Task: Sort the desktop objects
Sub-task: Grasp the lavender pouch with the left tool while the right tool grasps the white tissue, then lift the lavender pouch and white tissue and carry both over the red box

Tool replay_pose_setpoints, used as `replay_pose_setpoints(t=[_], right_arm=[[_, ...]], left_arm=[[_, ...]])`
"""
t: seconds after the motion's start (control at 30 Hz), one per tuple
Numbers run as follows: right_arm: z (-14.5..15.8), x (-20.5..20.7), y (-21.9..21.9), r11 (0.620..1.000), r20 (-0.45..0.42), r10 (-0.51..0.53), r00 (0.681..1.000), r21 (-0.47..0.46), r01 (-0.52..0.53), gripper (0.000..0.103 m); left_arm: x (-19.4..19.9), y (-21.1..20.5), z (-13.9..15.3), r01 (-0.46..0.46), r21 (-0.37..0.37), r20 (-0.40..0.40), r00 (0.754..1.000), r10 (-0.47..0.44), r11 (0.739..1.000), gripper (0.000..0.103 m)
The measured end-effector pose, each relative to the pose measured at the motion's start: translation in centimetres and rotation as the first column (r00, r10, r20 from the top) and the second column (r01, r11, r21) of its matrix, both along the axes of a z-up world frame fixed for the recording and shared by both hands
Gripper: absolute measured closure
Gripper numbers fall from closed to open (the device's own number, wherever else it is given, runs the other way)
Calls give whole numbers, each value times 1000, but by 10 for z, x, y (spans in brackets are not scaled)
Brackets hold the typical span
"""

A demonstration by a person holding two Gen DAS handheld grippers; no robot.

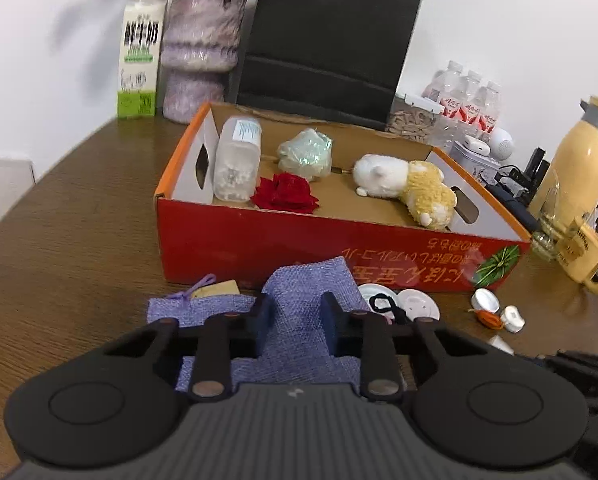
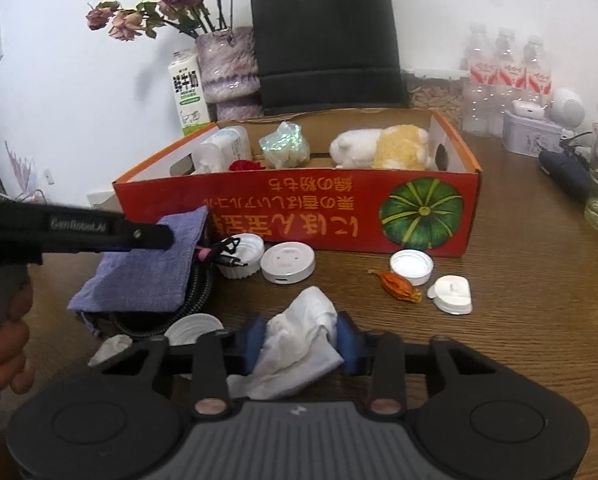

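On the bench (image 2: 519, 280) before one red box (image 2: 299, 216): left tongs (image 1: 295, 316) clamped on one purple pouch (image 1: 299, 320) — right tongs (image 2: 301, 338) pinching one white cloth (image 2: 299, 344); three water bottles (image 2: 507, 76) behind.

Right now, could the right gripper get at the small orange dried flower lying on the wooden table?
Probably not yet: the right gripper is shut on a crumpled white tissue. Otherwise the way looks free, with bare wooden table between it and the small orange dried flower.

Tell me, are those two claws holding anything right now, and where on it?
Yes. The left gripper pinches the purple cloth pouch near its raised upper part; the right gripper clamps the crumpled white tissue across its middle.
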State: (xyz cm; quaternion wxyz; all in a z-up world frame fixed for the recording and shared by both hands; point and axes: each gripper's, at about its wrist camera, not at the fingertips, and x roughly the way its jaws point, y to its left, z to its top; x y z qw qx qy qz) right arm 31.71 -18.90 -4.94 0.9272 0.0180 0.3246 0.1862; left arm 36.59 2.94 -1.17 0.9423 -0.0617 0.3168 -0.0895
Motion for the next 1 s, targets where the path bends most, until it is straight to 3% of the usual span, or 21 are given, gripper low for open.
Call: replay_pose_setpoints(t=[0.13, 0.23, 0.6, 0.73, 0.8, 1.0], right_arm=[[2, -10, -2, 1000, 7, -10, 1000, 2, 10, 80], [7, -21, -5, 1000, 15, -13, 1000, 16, 13, 80], [45, -73, -22, 999, 99, -31, 995, 42, 27, 80], [60, -96, -25, 999, 142, -31, 989, 42, 25, 80], [65, -107, -27, 999, 153, -29, 988, 46, 22, 80], [68, -149, -35, 998, 156, -26, 987, 53, 18, 80]], left_arm=[[-8, -5, 3, -18, 40, 32, 999, 17, 999, 99], [-12, -1, 8, -42, 13, 14, 999, 42, 999, 100], [-100, 18, 73, -65, -56, 196, 978, 75, 996, 100], [-130, 32, 91, -76, -119, 189, 977, 98, 990, 100], [-145, 35, 94, -69, -134, 179, 980, 92, 989, 100], [-194, 24, 79, -26, -77, 169, 985, 39, 997, 99]])
